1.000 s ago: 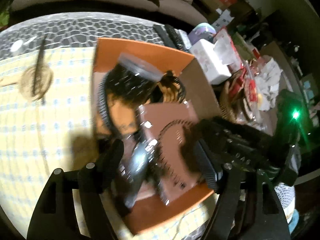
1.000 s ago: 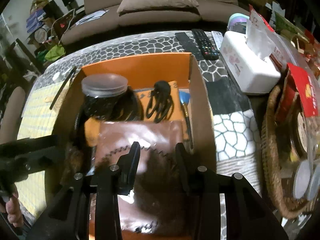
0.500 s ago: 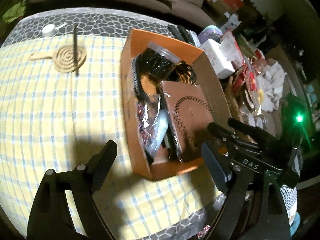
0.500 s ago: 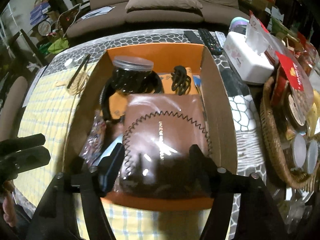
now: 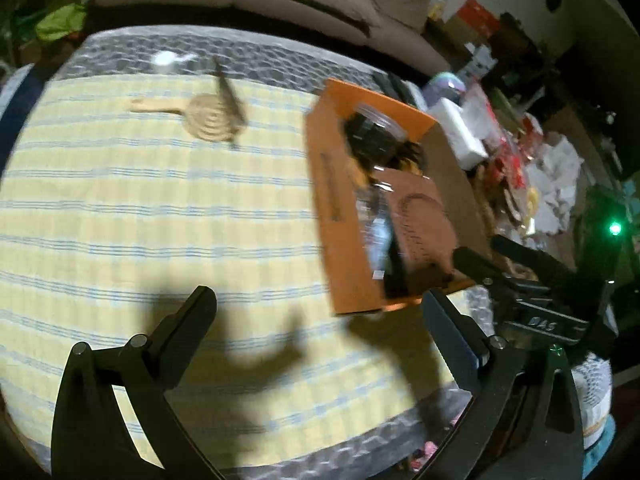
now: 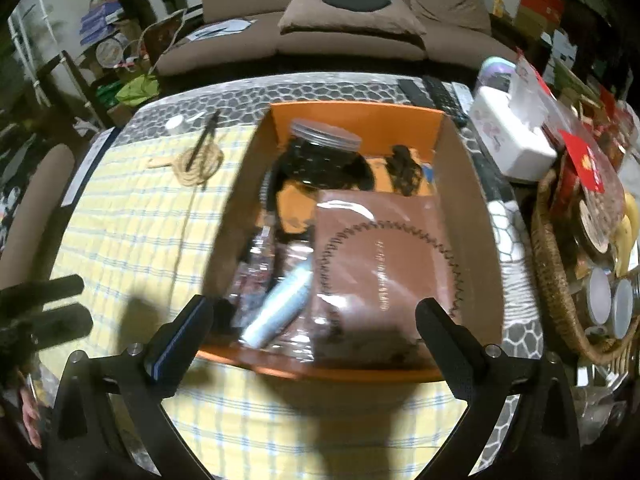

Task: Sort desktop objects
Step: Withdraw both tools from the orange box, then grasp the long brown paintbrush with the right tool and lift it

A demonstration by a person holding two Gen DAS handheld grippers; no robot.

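Far left on the yellow checked cloth (image 6: 132, 240) lie a flat spiral coil (image 6: 199, 164) with a thin dark stick (image 6: 203, 141) across it and, beyond them on the grey pebble-patterned tabletop, a small white cap (image 6: 175, 123); these sit well apart from the orange cardboard box (image 6: 472, 216). The left gripper (image 5: 318, 312) hovers over bare cloth beside the box's near corner, its jaws opening with nothing between them. Inside the box, from left: a crinkly clear packet, a pale blue tube (image 6: 280, 304) lying slantwise, and a glossy brown flat pouch (image 6: 384, 264) printed with a zigzag ring; behind them stands a dark jar (image 6: 320, 152) with a grey screw lid, and a black hair claw (image 6: 404, 168). The right gripper (image 6: 312, 316) hangs above the box's near wall, jaws opening, empty, the pouch and tube below it untouched. Right of the box stand a white tissue box (image 6: 508, 136), black remotes (image 6: 432, 94), and a woven wicker basket (image 6: 552, 272) crowded with red packets and round lidded tubs. A brown sofa (image 6: 344, 28) runs behind the table.
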